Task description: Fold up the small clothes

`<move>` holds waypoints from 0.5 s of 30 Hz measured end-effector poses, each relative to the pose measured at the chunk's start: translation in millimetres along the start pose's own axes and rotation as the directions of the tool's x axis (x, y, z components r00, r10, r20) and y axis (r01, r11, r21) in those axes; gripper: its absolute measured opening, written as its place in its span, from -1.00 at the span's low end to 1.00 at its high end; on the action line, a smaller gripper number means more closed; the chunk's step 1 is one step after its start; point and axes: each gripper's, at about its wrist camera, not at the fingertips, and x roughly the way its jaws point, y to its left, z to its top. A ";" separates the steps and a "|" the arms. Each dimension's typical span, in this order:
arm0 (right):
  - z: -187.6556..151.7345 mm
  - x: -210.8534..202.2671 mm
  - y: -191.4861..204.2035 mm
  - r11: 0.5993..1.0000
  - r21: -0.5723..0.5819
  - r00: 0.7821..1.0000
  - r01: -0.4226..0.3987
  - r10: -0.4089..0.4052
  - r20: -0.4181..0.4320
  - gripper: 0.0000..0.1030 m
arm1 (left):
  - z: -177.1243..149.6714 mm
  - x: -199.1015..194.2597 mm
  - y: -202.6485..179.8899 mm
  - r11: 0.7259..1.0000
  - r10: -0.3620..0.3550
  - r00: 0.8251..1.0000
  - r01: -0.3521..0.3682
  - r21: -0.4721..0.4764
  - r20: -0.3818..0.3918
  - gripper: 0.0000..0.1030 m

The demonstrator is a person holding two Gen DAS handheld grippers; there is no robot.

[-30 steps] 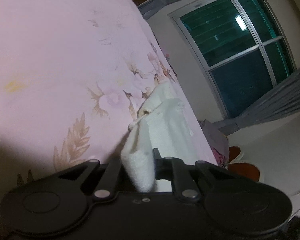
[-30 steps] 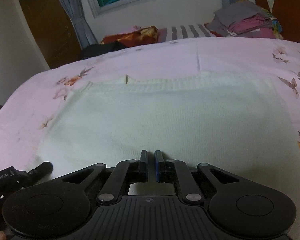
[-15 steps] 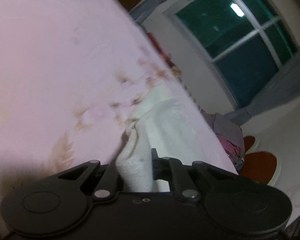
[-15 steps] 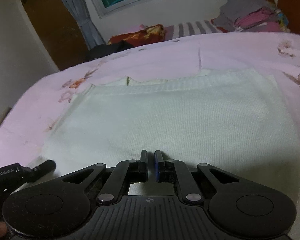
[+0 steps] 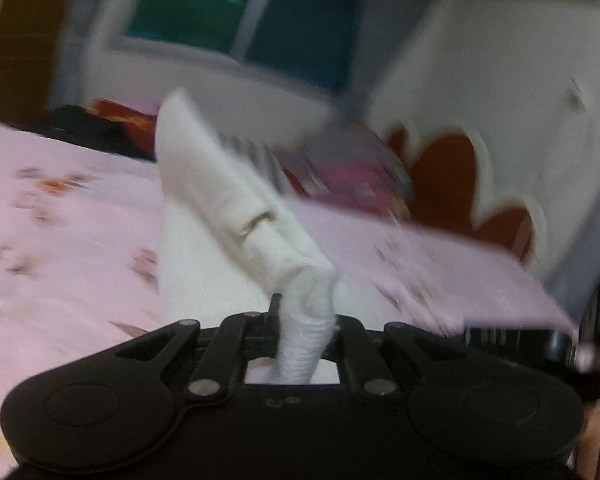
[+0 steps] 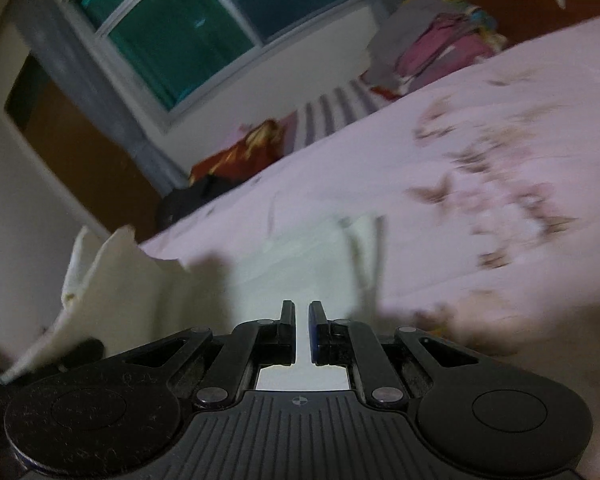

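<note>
A white knitted garment lies on the pink flowered bedsheet. My left gripper is shut on a bunched edge of it and holds that edge lifted above the bed, so a flap stands up. In the right wrist view the garment lies just ahead of my right gripper, and its lifted flap rises at the left. The right gripper's fingers stand almost together with a thin gap; whether they pinch the cloth under them does not show. Both views are blurred.
A stack of folded clothes sits at the head of the bed by the red-and-white headboard. A red cloth and a dark bundle lie at the bed's far edge under the window.
My left gripper has swung up and round with the garment's edge, lifting a flap off the bed. My right gripper has tilted and moved along the garment; both views blur from fast motion.
</note>
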 end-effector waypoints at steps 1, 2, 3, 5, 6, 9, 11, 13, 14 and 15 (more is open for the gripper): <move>3.2 -7.4 -8.1 1.000 0.016 1.000 0.001 -0.002 0.009 -0.85 | -4.7 12.3 -13.5 0.999 -0.016 0.998 0.018 0.035 -0.060 -0.82; 6.2 -14.6 -17.4 0.999 0.032 1.000 -0.007 0.007 0.015 -0.85 | -11.5 24.1 -25.1 0.998 -0.032 0.993 0.038 0.054 -0.115 -0.60; 9.2 -19.0 -24.3 0.999 0.045 1.000 -0.020 0.019 0.015 -0.84 | -20.4 37.5 -36.4 0.996 -0.054 0.981 0.067 0.060 -0.188 -0.16; 13.4 -27.1 -37.9 0.998 0.063 1.000 -0.007 0.007 -0.001 -0.22 | -32.2 48.0 -44.0 0.993 -0.111 0.954 0.117 0.007 -0.277 0.04; 13.7 -31.7 -41.0 0.998 0.066 1.000 0.006 -0.006 0.009 0.25 | -34.0 44.6 -43.1 0.989 -0.146 0.952 0.146 -0.021 -0.268 0.05; 16.5 -47.9 -48.7 0.997 0.070 0.998 -0.045 0.042 0.046 0.25 | -26.5 20.2 -28.2 0.989 -0.143 0.973 0.135 -0.058 -0.180 0.05; 16.5 -47.8 -47.5 0.993 0.071 0.996 -0.091 0.090 0.025 0.22 | -15.5 10.0 -3.6 0.992 -0.090 0.989 0.079 -0.097 -0.114 0.02; 13.7 -41.7 -38.3 0.991 0.053 0.992 -0.127 0.127 -0.002 0.07 | -5.5 6.9 25.7 0.992 -0.014 0.996 0.003 -0.128 -0.088 -0.01; 11.0 -36.6 -32.6 0.988 0.047 0.989 -0.144 0.145 -0.021 0.05 | -2.2 7.6 38.7 0.989 0.012 0.996 -0.025 -0.146 -0.088 -0.02; 8.7 -31.2 -27.8 0.986 0.042 0.987 -0.159 0.160 -0.034 -0.03 | -0.2 9.2 51.4 0.986 0.031 0.996 -0.045 -0.163 -0.085 -0.04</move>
